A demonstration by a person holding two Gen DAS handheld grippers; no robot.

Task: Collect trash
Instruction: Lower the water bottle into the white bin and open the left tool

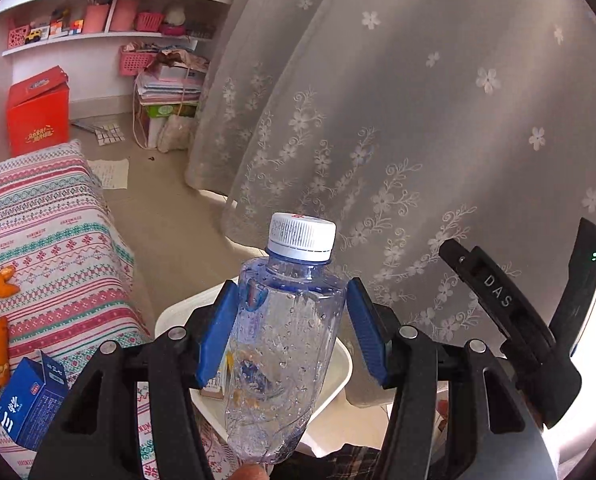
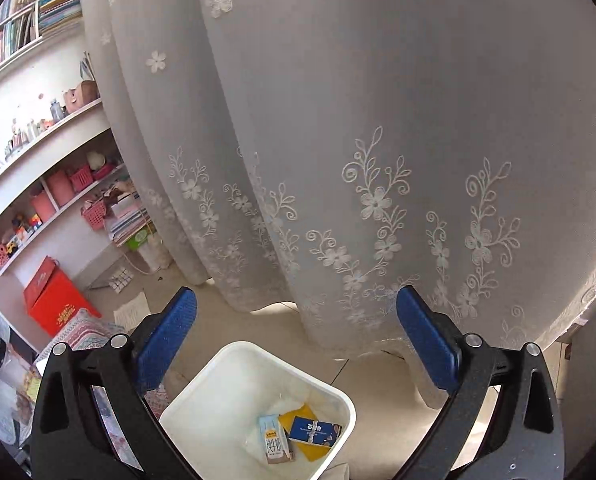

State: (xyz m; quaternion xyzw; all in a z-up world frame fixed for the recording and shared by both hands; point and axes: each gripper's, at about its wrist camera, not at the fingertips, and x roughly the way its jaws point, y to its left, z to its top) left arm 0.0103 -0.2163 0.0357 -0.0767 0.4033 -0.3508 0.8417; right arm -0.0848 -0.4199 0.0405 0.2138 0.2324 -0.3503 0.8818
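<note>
A clear plastic bottle (image 1: pixel 282 344) with a white cap stands between the blue pads of my left gripper (image 1: pixel 292 328), above the white trash bin (image 1: pixel 337 388). The left pad touches it; a narrow gap shows at the right pad, so the jaws look slack around it. My right gripper (image 2: pixel 298 340) is open and empty above the same bin (image 2: pixel 222 392), which holds a small milk carton (image 2: pixel 274 440) and a blue and yellow packet (image 2: pixel 311 432). The right gripper's black body (image 1: pixel 529 320) shows in the left wrist view. A blue carton (image 1: pixel 30 400) lies on the bed.
A patterned bedspread (image 1: pixel 50 240) lies left of the bin, with an orange toy (image 1: pixel 0 284) on it. A grey lace curtain (image 1: pixel 377 120) hangs close behind the bin. A red box (image 1: pixel 38 116), loose papers and pink baskets stand by white shelves at the far left.
</note>
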